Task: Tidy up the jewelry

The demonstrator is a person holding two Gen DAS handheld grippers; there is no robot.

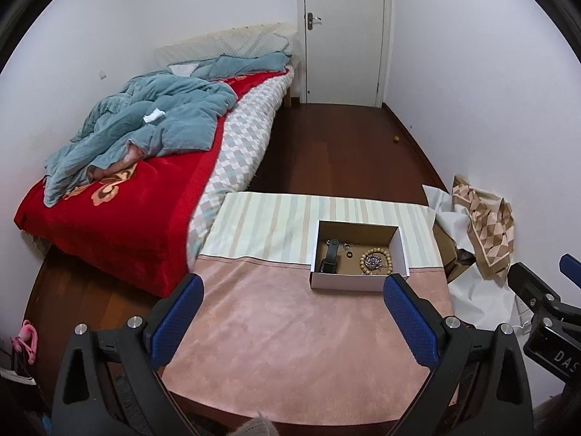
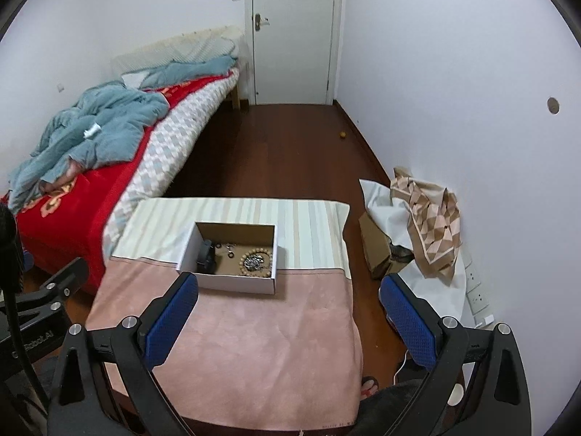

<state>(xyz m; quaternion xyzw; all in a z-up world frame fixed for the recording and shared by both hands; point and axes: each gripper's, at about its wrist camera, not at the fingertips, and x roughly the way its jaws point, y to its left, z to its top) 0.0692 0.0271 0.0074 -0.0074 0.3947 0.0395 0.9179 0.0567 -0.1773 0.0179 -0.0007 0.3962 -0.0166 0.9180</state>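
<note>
A shallow white cardboard box (image 1: 357, 280) (image 2: 236, 284) sits on a table covered with pink and striped cloth (image 1: 290, 327) (image 2: 254, 345). Inside lie a black watch (image 1: 331, 256) (image 2: 205, 254), a wooden bead bracelet (image 1: 376, 261) (image 2: 256, 262) with a silver chain (image 1: 372, 262) (image 2: 254, 262) in its middle, and small rings (image 1: 349, 255) (image 2: 230, 254). My left gripper (image 1: 294, 283) is open and empty, short of the box. My right gripper (image 2: 288, 283) is open and empty, to the right of the box's near side.
A bed (image 1: 109, 200) (image 2: 72, 196) with a red blanket and blue quilt stands to the left. Crumpled cloth and paper over a cardboard box (image 1: 479, 239) (image 2: 417, 218) lie on the floor to the right. A closed white door (image 1: 343, 32) (image 2: 292, 32) is at the back.
</note>
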